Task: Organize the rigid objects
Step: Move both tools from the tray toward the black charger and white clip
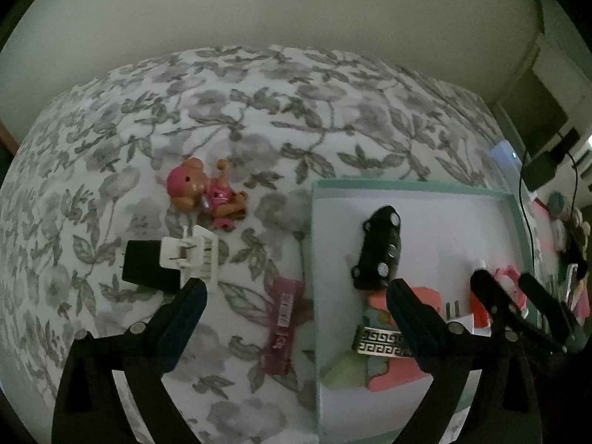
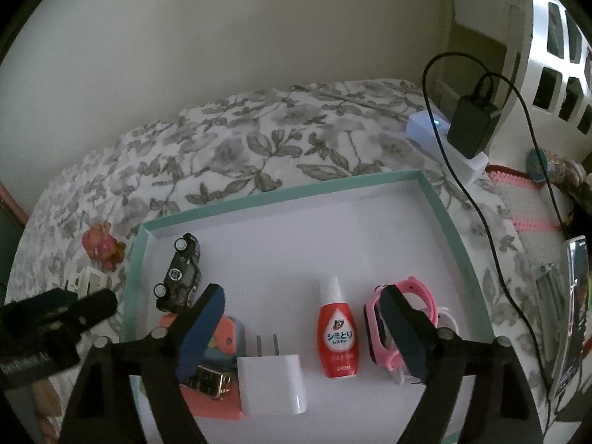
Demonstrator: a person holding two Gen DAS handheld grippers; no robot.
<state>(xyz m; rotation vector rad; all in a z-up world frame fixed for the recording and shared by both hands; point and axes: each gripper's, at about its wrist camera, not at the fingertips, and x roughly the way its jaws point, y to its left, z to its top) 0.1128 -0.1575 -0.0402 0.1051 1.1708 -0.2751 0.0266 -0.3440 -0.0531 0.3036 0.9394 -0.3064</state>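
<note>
Nearest the right wrist camera, the right claw [image 2: 301,323] is seen spread wide with nothing gripped; a white charger [image 2: 272,384] with its two prongs pointing away and a red bottle [image 2: 338,336] lie between its fingers, untouched, while a pink watch [image 2: 418,296] sits partly behind the right-hand finger. All of these rest on the white floor of a shallow teal-edged box [image 2: 442,207] laid on a bed [image 2: 259,140] covered in a grey floral print. By the left-hand finger, a coral and blue flat item with a gold-patterned piece [image 2: 212,379] on it is partly hidden. Further in, a black toy car [image 2: 181,273] lies on its side near the box's left wall. In the left wrist view, the left claw [image 1: 296,296] is likewise held wide open and empty, straddling the box's left wall, with a purple flat packet [image 1: 283,325] on the cover between its fingers. Beyond it, outside the box, a white clip [image 1: 192,255] leans against a black block [image 1: 146,264], and a pink-and-tan toy figure [image 1: 205,192] lies further off.
</note>
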